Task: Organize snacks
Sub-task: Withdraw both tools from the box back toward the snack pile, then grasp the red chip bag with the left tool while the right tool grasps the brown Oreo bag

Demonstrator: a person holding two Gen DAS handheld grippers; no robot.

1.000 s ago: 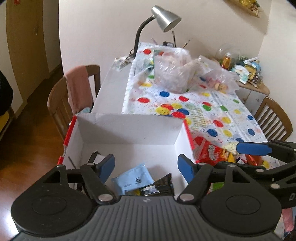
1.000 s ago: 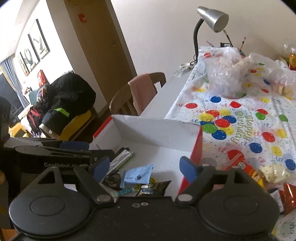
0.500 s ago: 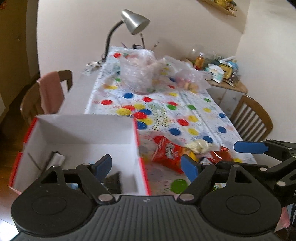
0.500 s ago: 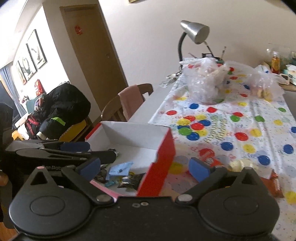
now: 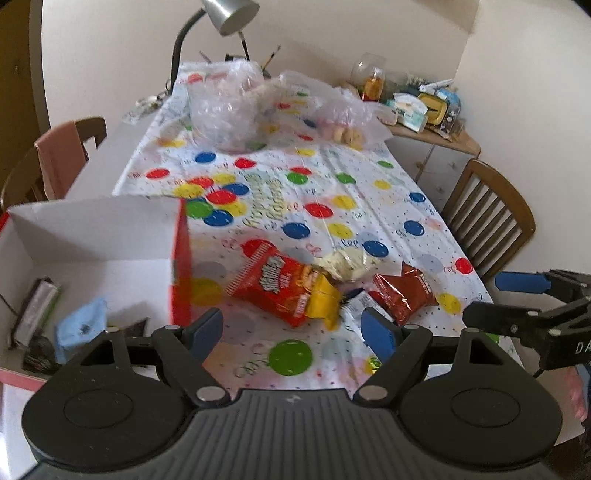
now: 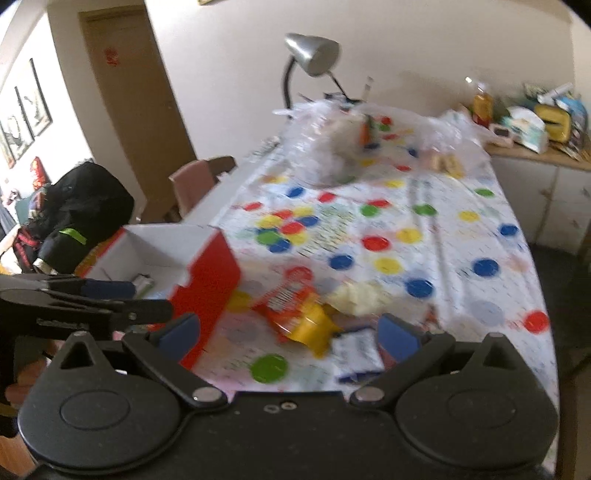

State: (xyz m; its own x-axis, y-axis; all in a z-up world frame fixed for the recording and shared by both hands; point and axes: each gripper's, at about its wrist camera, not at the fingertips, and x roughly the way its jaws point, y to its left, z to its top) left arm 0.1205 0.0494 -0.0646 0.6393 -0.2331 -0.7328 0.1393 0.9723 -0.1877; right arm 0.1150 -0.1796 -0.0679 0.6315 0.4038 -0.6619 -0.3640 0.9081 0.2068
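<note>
2 empty grippers (image 5: 291, 330) (image 6: 290, 332) above snacks (image 5: 286, 291)

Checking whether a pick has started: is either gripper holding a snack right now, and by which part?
Nothing is held. The left gripper and right gripper are both open and empty, above the tablecloth near the red chip bag.

The table (image 5: 110, 162) wears a spotted party cloth (image 5: 332, 206). On it sit a red-sided box (image 5: 110, 236), a red snack bag (image 5: 284, 288), a darker red packet (image 5: 404, 291), a pale clear bag (image 5: 349, 264), and crumpled plastic bags (image 5: 225, 110) near a desk lamp (image 5: 221, 22).
</note>
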